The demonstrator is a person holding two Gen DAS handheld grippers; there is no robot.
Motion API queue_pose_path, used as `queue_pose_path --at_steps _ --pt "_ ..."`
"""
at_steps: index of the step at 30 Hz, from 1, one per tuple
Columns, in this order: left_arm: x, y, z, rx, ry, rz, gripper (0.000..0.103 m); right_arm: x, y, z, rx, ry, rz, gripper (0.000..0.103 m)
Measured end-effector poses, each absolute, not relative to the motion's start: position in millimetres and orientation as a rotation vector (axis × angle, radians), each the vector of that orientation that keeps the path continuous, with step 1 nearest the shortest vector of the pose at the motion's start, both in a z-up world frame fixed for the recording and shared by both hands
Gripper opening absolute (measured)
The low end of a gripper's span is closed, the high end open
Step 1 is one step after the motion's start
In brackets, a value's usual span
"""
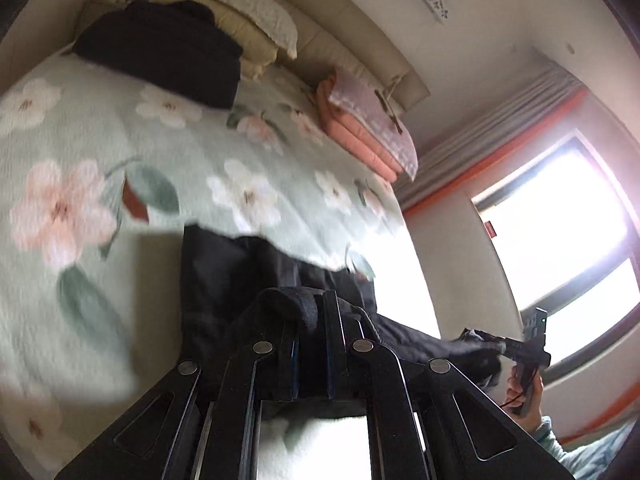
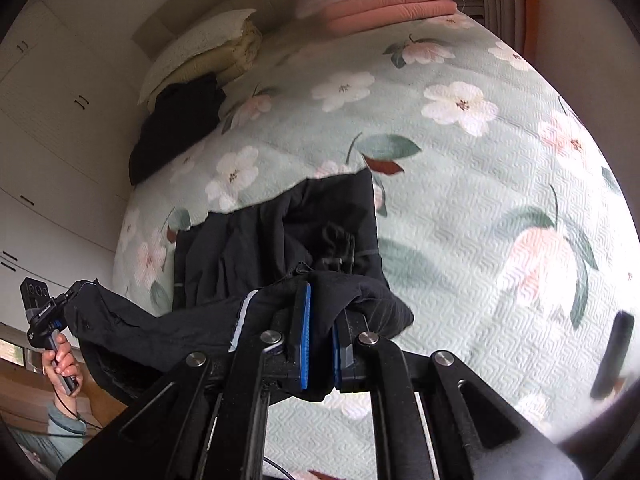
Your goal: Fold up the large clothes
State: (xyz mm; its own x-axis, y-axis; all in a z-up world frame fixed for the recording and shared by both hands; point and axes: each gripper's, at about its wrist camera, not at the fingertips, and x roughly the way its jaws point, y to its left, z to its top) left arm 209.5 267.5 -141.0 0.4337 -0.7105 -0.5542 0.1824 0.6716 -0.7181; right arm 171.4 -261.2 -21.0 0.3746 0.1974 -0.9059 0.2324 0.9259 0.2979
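A large black garment (image 1: pixel 248 280) hangs between my two grippers above the floral bedspread (image 1: pixel 100 152); its lower part lies on the bed (image 2: pixel 280 224). My left gripper (image 1: pixel 316 312) is shut on one edge of the garment. My right gripper (image 2: pixel 320 320) is shut on the other edge, with cloth bunched between its blue pads (image 2: pixel 305 332). Each gripper shows in the other's view, the right one (image 1: pixel 492 344) and the left one (image 2: pixel 76 292), with the cloth stretched between them.
A folded black garment (image 1: pixel 160 48) lies near the pillows (image 1: pixel 248 12) at the head of the bed. A pink folded quilt (image 1: pixel 368 128) sits by the headboard. A bright window (image 1: pixel 560 208) and white wardrobe (image 2: pixel 48 120) flank the bed.
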Motion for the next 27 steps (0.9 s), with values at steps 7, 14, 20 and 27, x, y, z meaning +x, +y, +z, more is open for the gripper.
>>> queue_pose_path --at_steps 7,14,20,27 --pt "314.3 238.1 -212.0 -0.658 1.044 -0.451 0.013 305.6 -285.8 -118.1 0.451 1.289 0.022 0.011" --pt "351.0 227.2 -333.8 -0.707 1.316 -0.344 0.016 343.7 -303.5 -246.4 0.566 1.496 0.072 0.017" --pt "337.3 274.5 -301.2 -0.695 1.338 -0.398 0.05 332.7 -323.7 -218.1 0.644 1.502 0.187 0.022" --pt "338.0 286.5 -245.0 -0.557 1.291 -0.433 0.061 319.6 -305.2 -158.9 0.475 1.465 0.139 0.061"
